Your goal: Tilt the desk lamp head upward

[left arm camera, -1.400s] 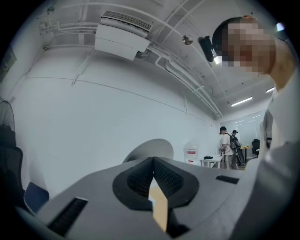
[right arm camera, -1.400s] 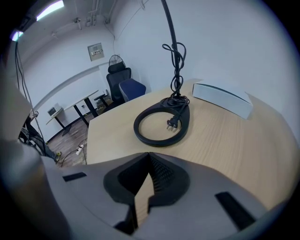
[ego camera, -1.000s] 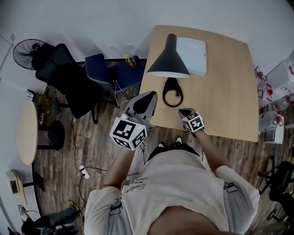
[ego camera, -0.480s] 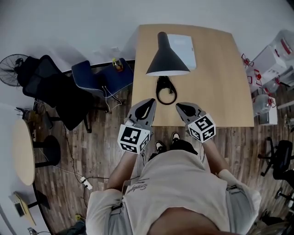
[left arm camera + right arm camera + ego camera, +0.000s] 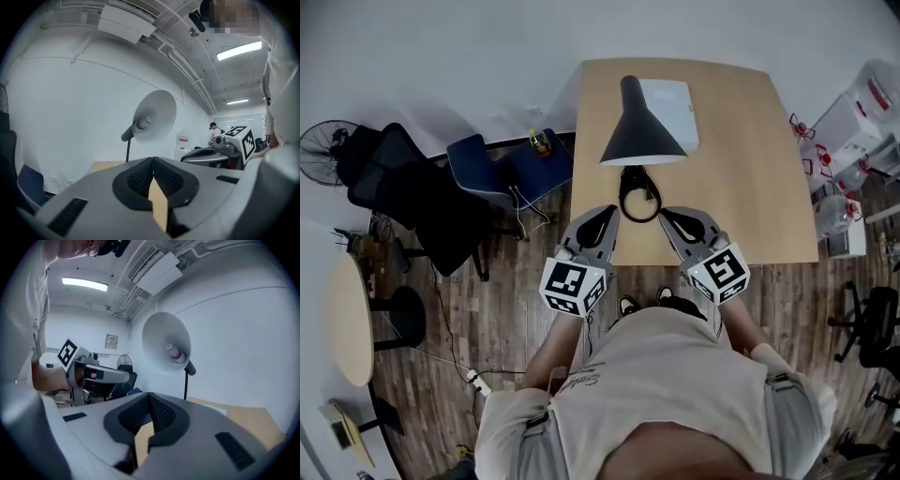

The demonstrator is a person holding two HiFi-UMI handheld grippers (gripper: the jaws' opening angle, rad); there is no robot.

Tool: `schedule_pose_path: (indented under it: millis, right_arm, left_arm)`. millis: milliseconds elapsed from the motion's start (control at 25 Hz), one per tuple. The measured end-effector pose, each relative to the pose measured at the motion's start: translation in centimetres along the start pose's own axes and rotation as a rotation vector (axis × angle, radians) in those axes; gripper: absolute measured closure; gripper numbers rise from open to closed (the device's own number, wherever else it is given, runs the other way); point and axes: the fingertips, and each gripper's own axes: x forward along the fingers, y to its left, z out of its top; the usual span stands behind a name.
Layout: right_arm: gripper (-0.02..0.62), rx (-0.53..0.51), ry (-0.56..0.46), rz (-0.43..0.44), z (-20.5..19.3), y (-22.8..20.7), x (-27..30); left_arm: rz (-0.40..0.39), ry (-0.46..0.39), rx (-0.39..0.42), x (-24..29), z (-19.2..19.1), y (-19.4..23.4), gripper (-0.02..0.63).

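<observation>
A light wooden table (image 5: 741, 187) spreads ahead of the jaws of the left gripper (image 5: 609, 212) and right gripper (image 5: 667, 216), backed by a plain white wall (image 5: 441, 56). Left of the left jaws, a blue chair (image 5: 476, 159), a black office chair (image 5: 403, 187) and a fan (image 5: 321, 150) stand on plank flooring (image 5: 487, 309). Strip lights (image 5: 239, 47) glow overhead.

Lamp head (image 5: 642, 139): matt dark shell outside, smooth pale lining inside w/ a soft sheen. Surface (image 5: 741, 178): light wood, smooth, low gloss. Floor (image 5: 487, 309): darker wood planks, grain showing. Left tongs (image 5: 607, 214) & right tongs (image 5: 667, 217): matt grey plastic; pads (image 5: 138, 180) black, finely ribbed. Shirt (image 5: 675, 375): pale cloth. Chair (image 5: 487, 155): blue cloth.
</observation>
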Motion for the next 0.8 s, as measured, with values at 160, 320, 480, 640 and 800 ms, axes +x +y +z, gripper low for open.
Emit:
schedule_pose_path:
  millis: [160, 320, 480, 640, 800]
  right_arm:
    - [0.600, 0.003, -0.059, 0.023, 2.3, 0.0, -0.6]
    - [0.600, -0.051, -0.090, 0.026, 4.0, -0.5, -1.2]
    - [0.600, -0.021, -0.106, 0.028, 4.5, -0.9, -2.0]
    - [0.600, -0.001, -0.111, 0.026, 4.3, -1.0, -2.4]
    - [0.600, 0.001, -0.110, 0.018, 4.5, -1.0, -2.7]
  left_arm:
    - [0.019, -0.014, -0.013, -0.4, 0.5, -0.1, 0.591]
    - [0.039, -0.037, -0.009, -0.7, 1.2, -0.6, 0.591]
    - [0.041, -0.039, -0.005, -0.7, 1.4, -1.5, 0.591]
    - [0.041, -0.030, 0.018, -0.9, 1.6, -2.2, 0.591]
    - [0.062, -0.018, 0.037, -1.5, 1.6, -1.7, 0.591]
